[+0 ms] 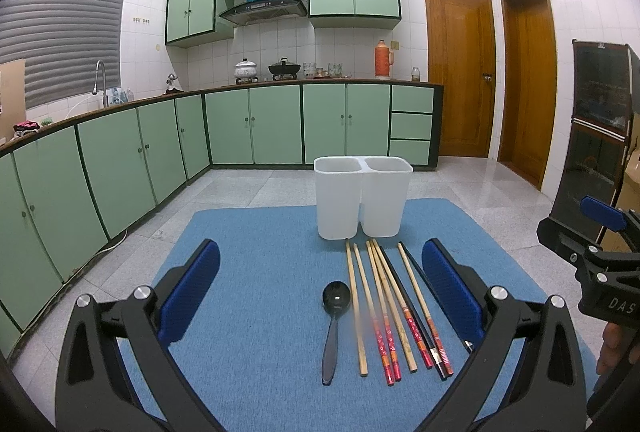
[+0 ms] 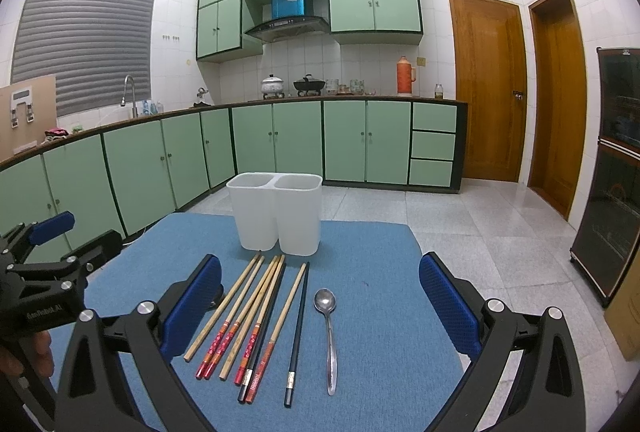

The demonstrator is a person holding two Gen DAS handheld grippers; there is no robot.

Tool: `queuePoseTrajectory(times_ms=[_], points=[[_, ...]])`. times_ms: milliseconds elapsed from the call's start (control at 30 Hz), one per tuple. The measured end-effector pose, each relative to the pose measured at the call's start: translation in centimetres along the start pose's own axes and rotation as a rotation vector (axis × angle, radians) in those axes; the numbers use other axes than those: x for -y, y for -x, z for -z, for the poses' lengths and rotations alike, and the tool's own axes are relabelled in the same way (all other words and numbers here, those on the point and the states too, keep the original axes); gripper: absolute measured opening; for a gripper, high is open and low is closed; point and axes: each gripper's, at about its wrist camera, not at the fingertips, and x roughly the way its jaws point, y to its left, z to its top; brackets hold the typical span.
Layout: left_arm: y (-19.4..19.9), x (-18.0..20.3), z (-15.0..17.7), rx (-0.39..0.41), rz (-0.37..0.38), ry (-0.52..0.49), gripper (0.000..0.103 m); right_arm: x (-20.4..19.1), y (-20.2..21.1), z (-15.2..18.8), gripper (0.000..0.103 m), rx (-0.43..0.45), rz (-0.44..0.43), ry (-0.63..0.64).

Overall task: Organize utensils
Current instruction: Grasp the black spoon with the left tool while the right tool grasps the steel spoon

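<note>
bench [image 1: 248,232]: blue mat, everything sits on it.
bin [image 1: 362,198]: two-cell, white, upright at far edge; both cells look empty.
chopsticks [image 2: 256,312]: fanned just before bin; I'd pinch one pair mid-length.
spoons: black [image 1: 334,324] left, steel [image 2: 329,336] right.
left tongs [image 1: 320,284], right tongs [image 2: 320,292]: wide open, empty.

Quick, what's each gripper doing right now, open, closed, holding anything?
Left gripper: open, holding nothing.
Right gripper: open, holding nothing.
</note>
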Motion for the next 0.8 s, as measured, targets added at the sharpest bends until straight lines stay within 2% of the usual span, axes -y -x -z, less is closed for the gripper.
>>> queuePoseTrajectory(times_ms=[200, 333, 433, 600, 800], points=[[-2.1, -1.3, 0.0, -0.067, -0.019, -0.005, 0.098, 0.5, -2.4, 0.5, 0.097, -0.058, 0.002, 0.002], [-5.1, -1.9, 0.2, -0.160, -0.019, -0.014, 0.098, 1.3, -4.5, 0.6, 0.096, -0.124, -0.002, 0.003], [-8.2, -1.8, 0.6, -0.246, -0.002, -0.030, 0.098, 1.9, -6.9, 0.8, 0.089, -0.209, -0.019, -0.001], [-12.3, -1.3, 2.0, -0.361, 0.022, -0.033, 0.082, 2.6, -10.0, 1.4, 0.081, -0.309, -0.049, -0.025], [-15.4, -0.7, 3.8, -0.455, 0.023, -0.018, 0.082, 2.9, -11.9, 2.2, 0.076, -0.354, -0.043, -0.038]])
